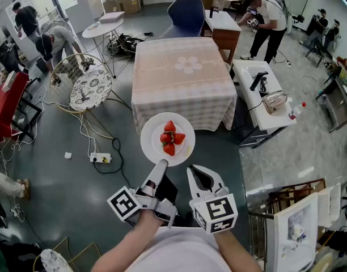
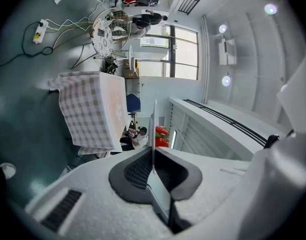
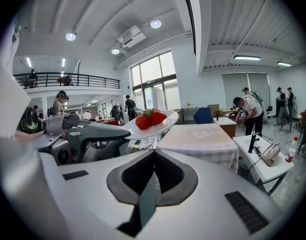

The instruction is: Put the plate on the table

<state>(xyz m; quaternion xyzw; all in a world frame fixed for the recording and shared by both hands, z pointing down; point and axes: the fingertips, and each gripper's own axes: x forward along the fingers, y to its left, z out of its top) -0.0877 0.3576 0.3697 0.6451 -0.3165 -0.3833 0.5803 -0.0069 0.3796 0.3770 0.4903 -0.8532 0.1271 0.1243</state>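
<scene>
Seen from a person's head looking steeply down: a left tool (image 1: 162, 164) and a right tool (image 1: 194, 170) reached forward side by side, each bearing a cube with square markers. The left tool pinched the near rim of a round white plate (image 1: 148, 134) that carried a small heap of red strawberries (image 1: 170, 136). The plate was held roughly level in the air above the grey floor (image 1: 66, 191), just in front of the near edge of a square surface (image 1: 183, 78) draped in a pale checked cloth with a flower motif at its middle; it did not rest on that surface. In the left gripper view the plate (image 2: 154, 115) appeared edge-on, its rim squeezed between the two dark pads. The right tool sat just beside the left one, apart from the plate, its jaws pressed together with nothing between them. People stood in the background of the room
</scene>
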